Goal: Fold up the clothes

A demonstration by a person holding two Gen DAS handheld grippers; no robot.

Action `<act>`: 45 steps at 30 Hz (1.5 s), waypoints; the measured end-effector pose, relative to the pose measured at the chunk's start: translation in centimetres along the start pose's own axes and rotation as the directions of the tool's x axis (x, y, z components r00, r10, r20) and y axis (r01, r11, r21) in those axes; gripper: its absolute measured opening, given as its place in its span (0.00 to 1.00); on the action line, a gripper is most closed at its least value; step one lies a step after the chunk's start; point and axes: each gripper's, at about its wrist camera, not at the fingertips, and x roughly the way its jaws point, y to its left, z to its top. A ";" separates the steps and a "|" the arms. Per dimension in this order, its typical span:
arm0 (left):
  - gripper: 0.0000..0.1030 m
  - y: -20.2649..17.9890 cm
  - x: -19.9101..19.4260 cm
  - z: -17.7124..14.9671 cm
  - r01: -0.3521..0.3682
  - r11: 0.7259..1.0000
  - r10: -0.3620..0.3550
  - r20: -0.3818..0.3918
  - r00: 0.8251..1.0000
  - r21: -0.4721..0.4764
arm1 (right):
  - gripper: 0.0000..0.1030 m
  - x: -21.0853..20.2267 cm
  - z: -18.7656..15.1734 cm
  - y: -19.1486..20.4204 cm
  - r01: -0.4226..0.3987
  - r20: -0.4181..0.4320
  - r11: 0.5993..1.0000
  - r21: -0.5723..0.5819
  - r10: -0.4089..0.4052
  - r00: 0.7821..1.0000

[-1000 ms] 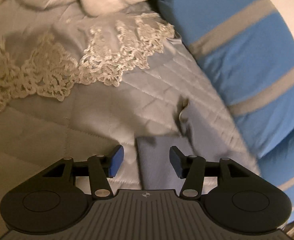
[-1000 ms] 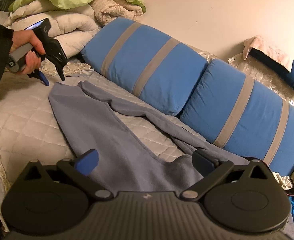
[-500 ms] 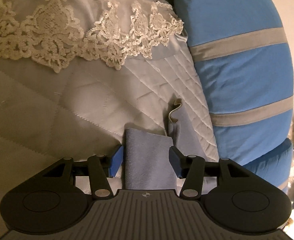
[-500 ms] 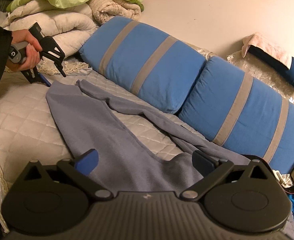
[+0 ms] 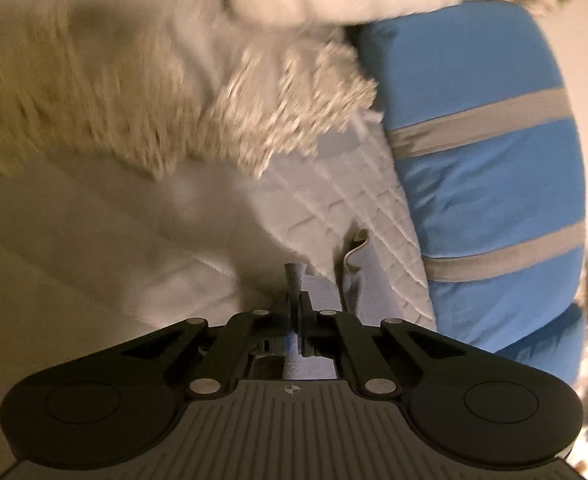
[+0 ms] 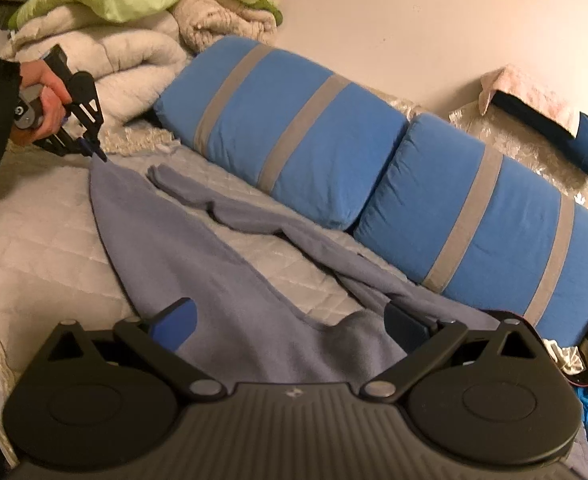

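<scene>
Trousers lie on bed before cushions.

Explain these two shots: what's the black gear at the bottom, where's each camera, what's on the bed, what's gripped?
No robot arm here: a person holds a pair of hand-held tongs in each hand, with a fisheye camera on each looking forward along its fingers. The black shape at the bottom of each picture is that tool itself.

In the left wrist view, the left tongs are shut on a pinched end of the grey-blue pants. This view is motion-blurred.

In the right wrist view, the right tongs are open, hovering over the other end of the pants. Far left, the person's hand holds the left tongs at the pants' far end.

The pants lie spread on a quilted bedspread, beside blue striped cushions and a blanket pile.
</scene>
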 end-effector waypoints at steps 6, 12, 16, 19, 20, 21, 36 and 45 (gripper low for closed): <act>0.02 0.2 -3.7 -1.1 -0.191 0.972 0.180 0.089 0.980 0.136 | 1.00 -0.8 -0.1 0.2 -0.018 0.014 1.000 -0.014 0.018 1.000; 0.02 1.3 -4.9 -1.7 -0.340 0.922 0.326 0.104 0.940 0.184 | 1.00 -1.5 0.2 0.5 -0.031 0.031 0.999 -0.024 0.032 0.999; 0.06 1.2 -4.7 -1.7 -0.440 0.866 0.427 0.106 0.898 0.239 | 1.00 -1.9 0.2 0.8 -0.041 0.035 0.999 -0.032 0.042 0.999; 0.06 0.9 -5.7 -1.5 -0.504 0.829 0.474 0.172 0.863 0.241 | 1.00 -2.3 0.1 1.2 -0.046 0.042 0.998 -0.048 0.048 0.998; 0.08 0.7 -6.1 -1.6 -0.510 0.824 0.472 0.200 0.859 0.247 | 1.00 -2.5 0.1 1.3 -0.048 0.044 0.997 -0.052 0.050 0.998; 0.16 0.4 -6.5 -1.7 -0.509 0.821 0.462 0.222 0.859 0.258 | 1.00 -2.6 0.1 1.4 -0.053 0.046 0.997 -0.055 0.055 0.997; 0.49 -3.8 -0.8 -2.2 -0.400 0.740 0.334 0.219 0.917 0.541 | 1.00 -2.4 -0.3 1.9 -0.076 0.019 0.995 -0.067 0.077 0.997; 0.04 -3.8 0.6 -2.2 -0.449 0.714 0.366 0.260 0.894 0.537 | 1.00 -1.9 -0.5 2.0 -0.088 -0.004 0.994 -0.066 0.088 0.996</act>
